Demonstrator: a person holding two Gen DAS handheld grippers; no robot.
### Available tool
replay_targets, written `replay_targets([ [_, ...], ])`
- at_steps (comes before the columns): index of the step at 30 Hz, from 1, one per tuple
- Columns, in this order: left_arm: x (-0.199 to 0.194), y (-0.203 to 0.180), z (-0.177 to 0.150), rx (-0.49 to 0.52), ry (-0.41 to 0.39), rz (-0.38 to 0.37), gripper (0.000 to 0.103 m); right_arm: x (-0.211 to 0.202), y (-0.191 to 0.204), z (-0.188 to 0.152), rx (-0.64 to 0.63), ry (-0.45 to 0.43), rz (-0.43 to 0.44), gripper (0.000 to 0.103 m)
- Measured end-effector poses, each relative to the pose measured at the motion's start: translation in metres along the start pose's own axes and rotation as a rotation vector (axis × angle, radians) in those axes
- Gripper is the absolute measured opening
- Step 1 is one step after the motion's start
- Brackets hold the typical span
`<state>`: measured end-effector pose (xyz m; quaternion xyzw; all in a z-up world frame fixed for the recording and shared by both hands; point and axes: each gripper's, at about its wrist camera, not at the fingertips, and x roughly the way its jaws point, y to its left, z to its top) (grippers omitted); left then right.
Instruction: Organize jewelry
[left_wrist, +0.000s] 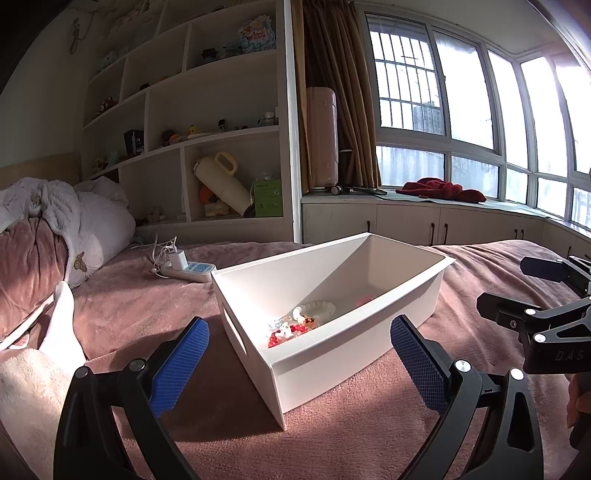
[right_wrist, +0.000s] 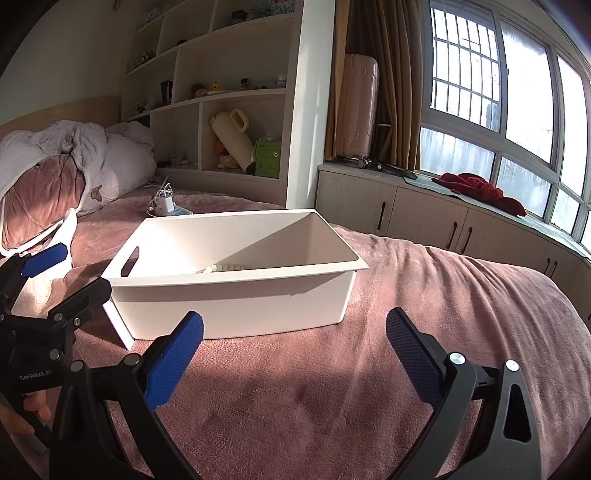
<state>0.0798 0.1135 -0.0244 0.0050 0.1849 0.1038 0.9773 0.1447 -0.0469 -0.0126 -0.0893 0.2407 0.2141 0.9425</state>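
Pink bedspread (right_wrist: 332, 387) | one white bin (left_wrist: 332, 354) | beaded jewelry (left_wrist: 295, 325) inside | two tongs: left tongs (left_wrist: 299, 365), right tongs (right_wrist: 295, 354) released, empty

Two hand-held tongs hover low over the bed, side by side and well apart. The left tongs (left_wrist: 299, 363) have their blue-padded fingers (left_wrist: 177, 369) spread wide, gripping nothing. The right tongs (right_wrist: 294, 363) are likewise spread wide and hold nothing, blue pads (right_wrist: 171, 363) facing each other. In the right wrist view, the person's left hand (right_wrist: 31, 410) shows at the lower left edge, fingers wrapped around the black handle of the left tongs.
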Motion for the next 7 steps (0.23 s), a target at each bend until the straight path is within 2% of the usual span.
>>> replay_targets([
  [7, 0.0019, 0.0013, -0.0005, -0.009, 0.009, 0.008, 0.099, 0.0007, 0.0001, -0.0004, 0.004, 0.002, 0.002, 0.098],
])
